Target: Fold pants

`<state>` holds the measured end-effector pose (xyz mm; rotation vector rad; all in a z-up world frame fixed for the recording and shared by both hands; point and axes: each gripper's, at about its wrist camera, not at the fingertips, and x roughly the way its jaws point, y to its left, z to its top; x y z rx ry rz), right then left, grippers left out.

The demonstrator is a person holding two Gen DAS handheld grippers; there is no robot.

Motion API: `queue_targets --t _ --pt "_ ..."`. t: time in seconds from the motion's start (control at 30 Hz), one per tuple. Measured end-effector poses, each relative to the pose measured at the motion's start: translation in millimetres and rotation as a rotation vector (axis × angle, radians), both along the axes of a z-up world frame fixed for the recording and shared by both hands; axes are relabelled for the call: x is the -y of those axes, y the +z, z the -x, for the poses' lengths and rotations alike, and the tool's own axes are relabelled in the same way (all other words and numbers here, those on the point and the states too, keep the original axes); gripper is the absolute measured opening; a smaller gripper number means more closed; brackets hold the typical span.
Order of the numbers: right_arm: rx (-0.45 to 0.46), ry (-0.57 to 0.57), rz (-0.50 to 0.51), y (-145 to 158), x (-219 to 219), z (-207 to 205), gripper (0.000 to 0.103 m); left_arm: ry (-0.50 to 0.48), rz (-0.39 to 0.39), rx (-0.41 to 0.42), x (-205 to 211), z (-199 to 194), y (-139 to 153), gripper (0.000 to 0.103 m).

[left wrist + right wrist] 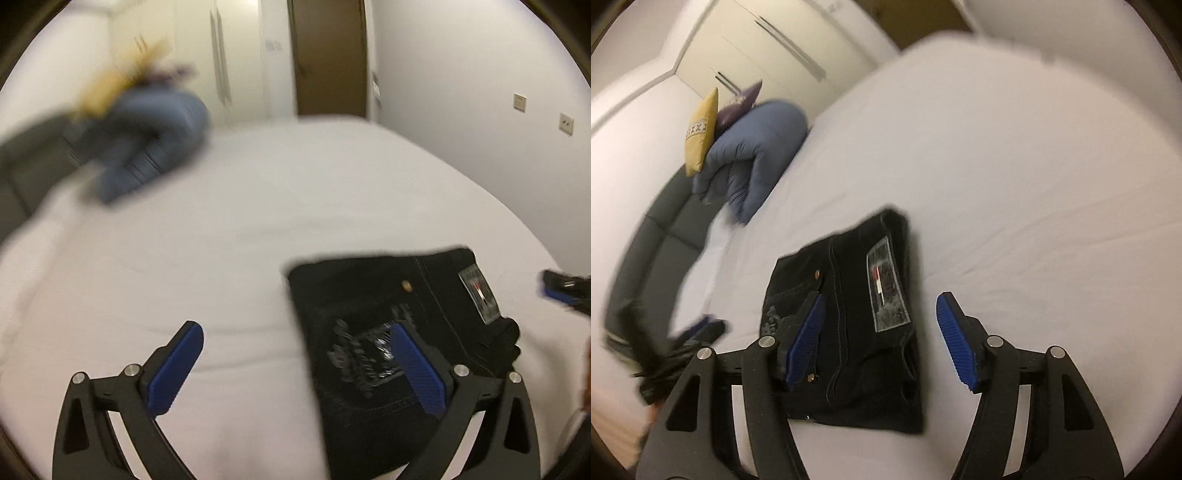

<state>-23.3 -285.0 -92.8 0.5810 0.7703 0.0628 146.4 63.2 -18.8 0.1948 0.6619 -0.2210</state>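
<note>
The black pants (351, 291) lie folded into a compact rectangle on the white bed sheet (221, 221), with a pale waistband patch and brass rivets facing up. My left gripper (295, 328) is open wide at the pants' left edge; its right finger (417, 369) overlaps the embroidered pocket, and nothing is between the pads. In the right wrist view the pants (857, 369) sit just ahead, and my right gripper (881, 297) hovers open over them, gripping nothing. The right gripper's tip (561, 288) shows at the far right of the left view. The left gripper (698, 332) is a blur at the lower left.
A blue padded bundle (757, 147) lies by the grey headboard (657, 251), with a yellow cushion (701, 129) and a purple one (738, 103) behind it. White wardrobe doors (221, 62), a brown door (328, 55) and a wall with sockets (517, 101) stand beyond the bed.
</note>
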Motion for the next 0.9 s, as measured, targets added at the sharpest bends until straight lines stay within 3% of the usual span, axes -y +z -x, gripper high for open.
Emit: queue_targets --t 0.1,0.17,0.27,0.33,0.4,0.53,0.6,0.8,0.9 --pt "0.139 -0.068 0.192 52 -24 48 0.074 0.079 -0.023 0.175 0 47 42 0.103" --pt "0.253 -0.116 0.304 87 -45 81 0.085 0.137 0.012 0.269 -6 71 76 0.103" --pt "0.461 -0.166 0.451 135 -81 137 0.1 0.138 0.101 0.338 -25 106 110 0.103" --pt "0.533 -0.205 0.567 160 -101 164 0.103 0.161 0.133 0.415 -36 133 127 0.103" --pt "0.57 -0.233 0.621 180 -117 185 0.103 0.156 0.152 0.414 -49 149 147 0.103" --pt "0.577 -0.213 0.599 209 -141 213 0.103 0.138 0.173 0.353 -35 171 160 0.103" --pt "0.538 -0.168 0.568 219 -146 221 0.103 0.139 0.181 0.324 -31 180 162 0.103" --pt "0.322 -0.116 0.482 220 -170 231 0.103 0.138 0.113 0.167 -13 181 134 0.103" --pt "0.2 -0.124 0.494 210 -170 227 0.103 0.138 0.13 0.057 -10 176 114 0.103"
